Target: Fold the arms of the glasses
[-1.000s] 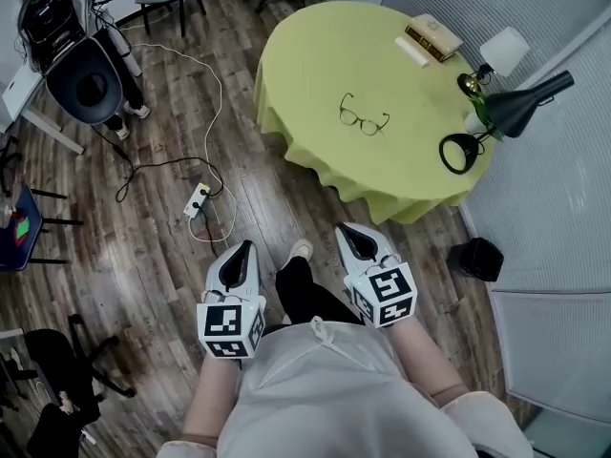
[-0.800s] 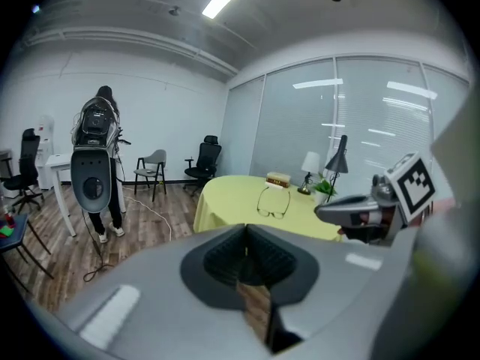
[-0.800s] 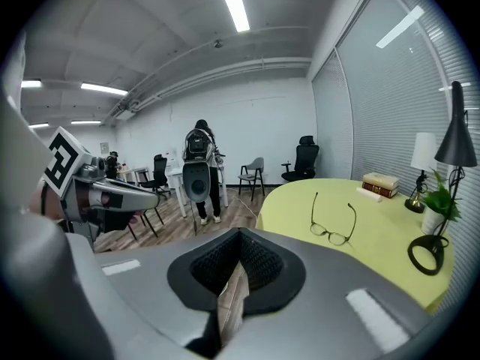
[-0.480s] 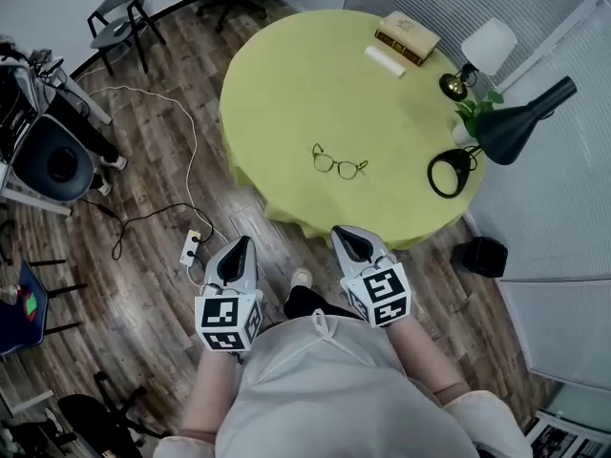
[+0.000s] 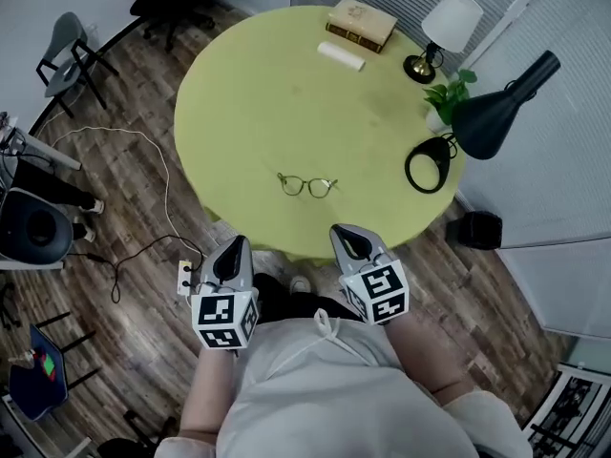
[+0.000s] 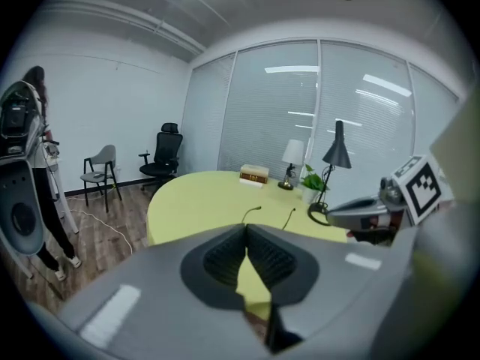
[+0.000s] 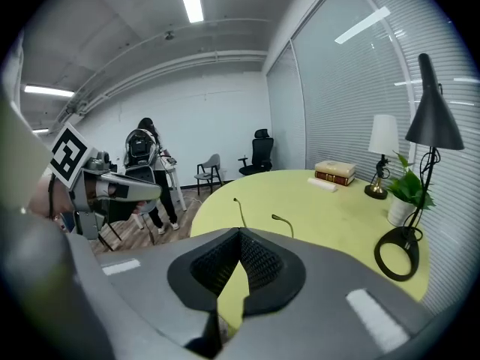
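Observation:
Thin-framed glasses point(image 5: 307, 185) lie with their arms unfolded near the front edge of the round yellow-green table point(image 5: 248, 113). Both arm tips stick up in the left gripper view point(image 6: 255, 211) and in the right gripper view point(image 7: 238, 210). My left gripper point(image 5: 236, 246) hangs short of the table edge, left of the glasses, its jaws shut and empty. My right gripper point(image 5: 347, 233) is just at the table edge, right of the glasses, also shut and empty. Neither touches the glasses.
At the table's far side lie a book point(image 5: 361, 19) and a white bar point(image 5: 341, 55). To the right stand a white-shade lamp point(image 5: 444, 27), a small plant point(image 5: 447, 98) and a black desk lamp point(image 5: 482, 122) with a ring base point(image 5: 428, 165). A power strip point(image 5: 184, 277) lies on the floor, a black bin point(image 5: 477, 229) by the table.
The person has walked up to the table, carrying both grippers forward. The glasses, far ahead a second ago, now lie just beyond the jaw tips. Both jaws stayed shut.

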`<state>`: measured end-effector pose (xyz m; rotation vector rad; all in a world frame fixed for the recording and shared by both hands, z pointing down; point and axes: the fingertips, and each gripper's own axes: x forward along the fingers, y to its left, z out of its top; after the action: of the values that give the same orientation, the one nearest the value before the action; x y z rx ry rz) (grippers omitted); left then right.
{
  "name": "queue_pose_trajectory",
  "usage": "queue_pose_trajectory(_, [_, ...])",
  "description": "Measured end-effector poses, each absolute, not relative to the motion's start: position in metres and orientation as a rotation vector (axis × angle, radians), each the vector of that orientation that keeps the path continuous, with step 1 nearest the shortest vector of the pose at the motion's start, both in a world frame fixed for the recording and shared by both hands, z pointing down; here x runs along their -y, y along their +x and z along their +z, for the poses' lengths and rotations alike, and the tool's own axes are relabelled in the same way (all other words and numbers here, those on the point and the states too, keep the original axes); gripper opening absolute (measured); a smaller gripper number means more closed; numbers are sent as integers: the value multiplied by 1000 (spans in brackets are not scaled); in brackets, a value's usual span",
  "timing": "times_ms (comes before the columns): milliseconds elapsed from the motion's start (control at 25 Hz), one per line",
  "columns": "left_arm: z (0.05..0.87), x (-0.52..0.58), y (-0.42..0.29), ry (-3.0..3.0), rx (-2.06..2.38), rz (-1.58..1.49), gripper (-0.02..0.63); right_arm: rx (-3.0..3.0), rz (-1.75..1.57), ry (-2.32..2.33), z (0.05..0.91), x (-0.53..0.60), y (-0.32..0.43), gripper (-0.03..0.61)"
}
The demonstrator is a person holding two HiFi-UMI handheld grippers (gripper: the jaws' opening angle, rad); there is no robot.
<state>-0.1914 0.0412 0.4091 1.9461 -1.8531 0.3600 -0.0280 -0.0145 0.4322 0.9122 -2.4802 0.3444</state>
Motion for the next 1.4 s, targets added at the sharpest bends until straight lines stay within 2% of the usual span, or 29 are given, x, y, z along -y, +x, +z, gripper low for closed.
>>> queue_pose_trajectory(440, [444,59,-182,2046,1655,447,6,2323,452,1107,473,85,2,0])
queue_pose_trajectory(880, [490,122,-194,2033,1554,478,6,2141,464,1026,537,141,-5,2])
queue_pose_trajectory(1000, [508,128,-197,2023,1530,506,6,2098,423,936,557,147,-8,95])
queue_pose_trajectory(1400, [541,131,-187,2018,1478,543,6,2087,274,693,569,164,-18,115])
